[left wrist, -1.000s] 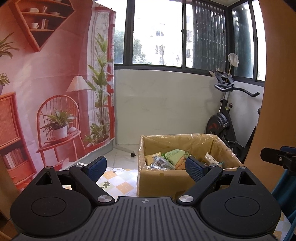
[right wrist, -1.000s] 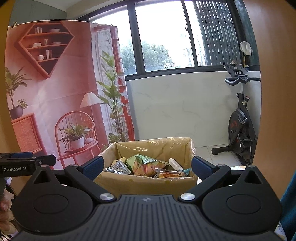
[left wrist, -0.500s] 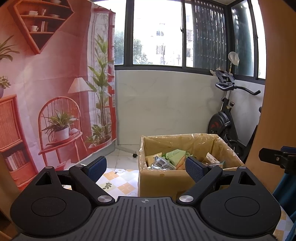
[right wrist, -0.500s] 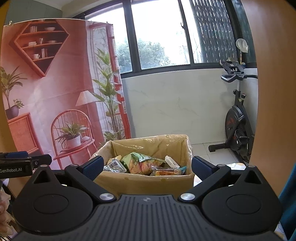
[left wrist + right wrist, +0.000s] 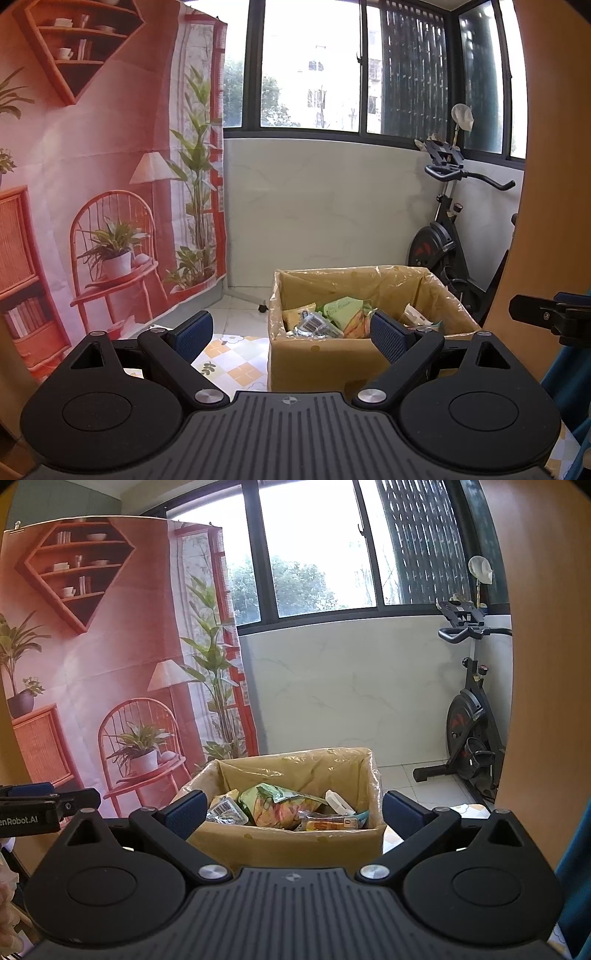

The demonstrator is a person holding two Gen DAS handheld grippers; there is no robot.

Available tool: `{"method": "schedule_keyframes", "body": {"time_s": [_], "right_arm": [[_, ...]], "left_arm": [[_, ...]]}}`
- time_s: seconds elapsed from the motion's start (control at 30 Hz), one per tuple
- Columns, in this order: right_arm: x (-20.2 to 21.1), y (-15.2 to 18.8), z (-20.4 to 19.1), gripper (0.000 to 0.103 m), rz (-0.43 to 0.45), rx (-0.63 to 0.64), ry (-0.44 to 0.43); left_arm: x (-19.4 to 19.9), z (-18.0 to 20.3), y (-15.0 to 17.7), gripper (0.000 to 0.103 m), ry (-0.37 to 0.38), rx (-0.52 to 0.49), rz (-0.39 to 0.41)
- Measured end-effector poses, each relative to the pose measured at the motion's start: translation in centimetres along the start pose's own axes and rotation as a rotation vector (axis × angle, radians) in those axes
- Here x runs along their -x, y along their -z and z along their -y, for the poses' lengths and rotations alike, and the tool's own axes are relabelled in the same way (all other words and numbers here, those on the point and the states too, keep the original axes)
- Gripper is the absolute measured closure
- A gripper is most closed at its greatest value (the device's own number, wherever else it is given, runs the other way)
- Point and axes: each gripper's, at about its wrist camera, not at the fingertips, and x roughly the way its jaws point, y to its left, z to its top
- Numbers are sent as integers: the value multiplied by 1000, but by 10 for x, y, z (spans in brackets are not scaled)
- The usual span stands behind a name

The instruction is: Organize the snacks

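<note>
A cardboard box (image 5: 325, 363) lined with clear plastic stands on the floor ahead, also in the right wrist view (image 5: 295, 843). It holds several snack packs: a green and orange bag (image 5: 280, 805), a silver pack with a barcode (image 5: 225, 810), and a yellow bar (image 5: 328, 825). In the left wrist view the green bag (image 5: 343, 308) and the barcode pack (image 5: 314, 326) show too. My left gripper (image 5: 291, 332) is open and empty, short of the box. My right gripper (image 5: 293, 810) is open and empty, also short of the box.
An exercise bike (image 5: 469, 731) stands at the right by the white wall, also in the left wrist view (image 5: 443, 236). A printed backdrop (image 5: 92, 166) hangs at the left. A wooden panel (image 5: 546, 664) bounds the right side. The floor has patterned tiles (image 5: 229, 360).
Both views have shifted slightly; the box sits a little lower and closer in the right wrist view. Both grippers stay open and empty.
</note>
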Motion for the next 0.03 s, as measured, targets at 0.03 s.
{"method": "schedule_keyframes", "body": {"time_s": [0.03], "right_arm": [[0,0,0,0,0,0,0]], "left_arm": [[0,-1,0,10,1,1,-1]]}}
